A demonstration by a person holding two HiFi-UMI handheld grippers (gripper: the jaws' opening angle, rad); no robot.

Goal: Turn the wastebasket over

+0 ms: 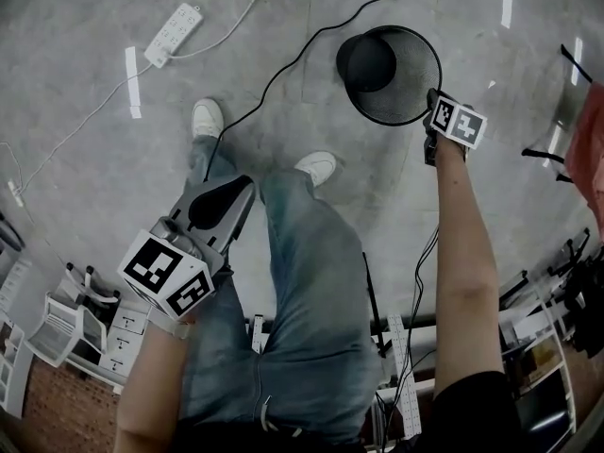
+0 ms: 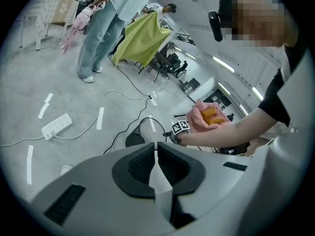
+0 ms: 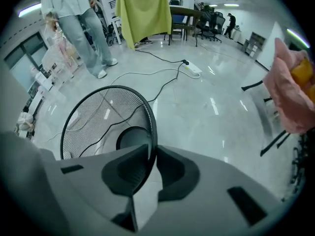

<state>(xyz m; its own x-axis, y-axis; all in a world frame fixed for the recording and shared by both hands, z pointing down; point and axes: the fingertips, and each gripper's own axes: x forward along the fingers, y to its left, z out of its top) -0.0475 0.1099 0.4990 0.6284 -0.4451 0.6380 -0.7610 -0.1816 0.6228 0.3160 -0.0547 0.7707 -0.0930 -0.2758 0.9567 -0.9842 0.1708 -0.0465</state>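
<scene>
Mesh wastebasket (image 3: 93, 124) rim clamped in right gripper (image 3: 152, 156) jaws.

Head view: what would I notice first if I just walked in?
The black mesh wastebasket, standing mouth-up on the grey floor at upper right. The right gripper has its jaws pinched on its rim, while the left gripper hangs shut and empty over the person's jeans at lower left.

Wastebasket (image 1: 408, 81): black wire mesh, metal by the look, matt.
Floor (image 1: 75, 8): grey, smooth, glossy.
My jeans (image 1: 302, 291): blue denim cloth.
Power strip (image 1: 174, 34): white plastic, smooth.
My right gripper (image 3: 152, 154): pale grey plastic shell, matt; pads (image 3: 125, 171) black, ribbed, rubbery.
Drape (image 3: 142, 9): yellow-green cloth.
</scene>
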